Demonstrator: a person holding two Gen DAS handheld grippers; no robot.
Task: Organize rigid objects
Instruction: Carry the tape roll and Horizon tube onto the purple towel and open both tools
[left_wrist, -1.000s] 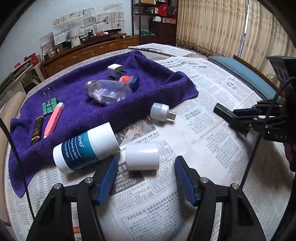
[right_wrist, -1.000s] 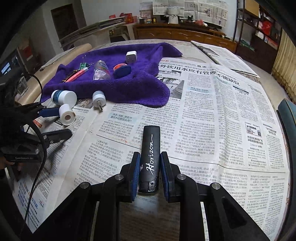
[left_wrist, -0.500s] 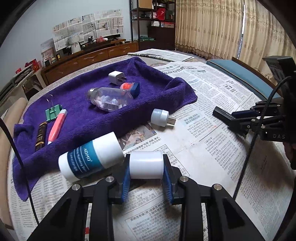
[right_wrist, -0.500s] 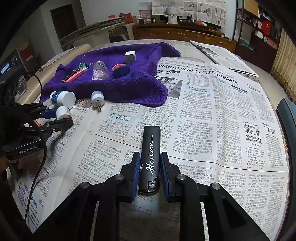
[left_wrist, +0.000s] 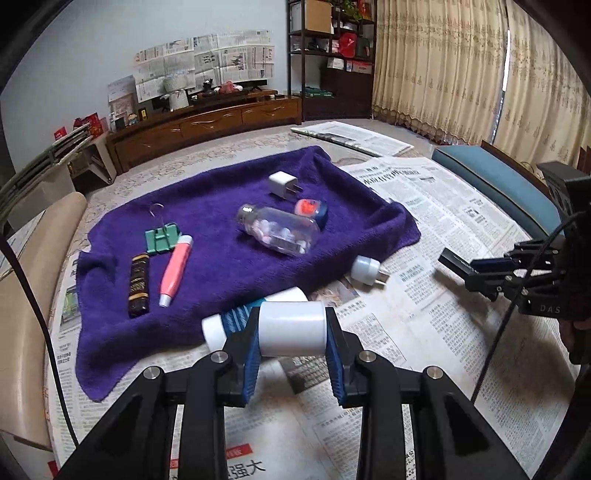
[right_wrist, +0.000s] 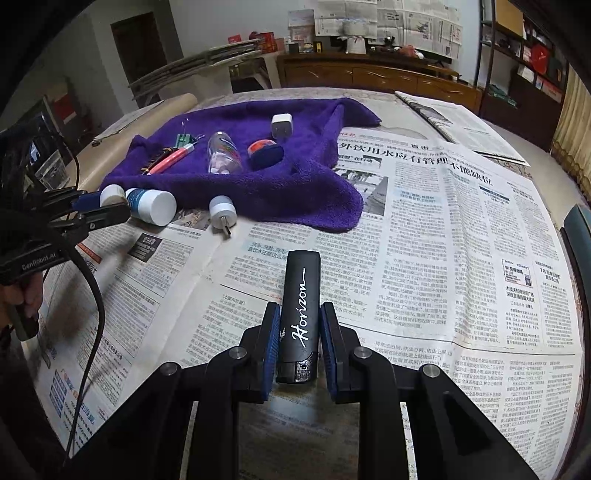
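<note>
Left tool clamps a white cap; right tool grips a black stick (pills fill the clear bottle).

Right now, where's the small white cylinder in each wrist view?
Left wrist: white cylinder bottom centre, clamped in the left gripper.
Right wrist: far left edge, in that same gripper, beside the teal-labelled bottle.
Shared landmark: purple towel, just behind it in both views.
</note>
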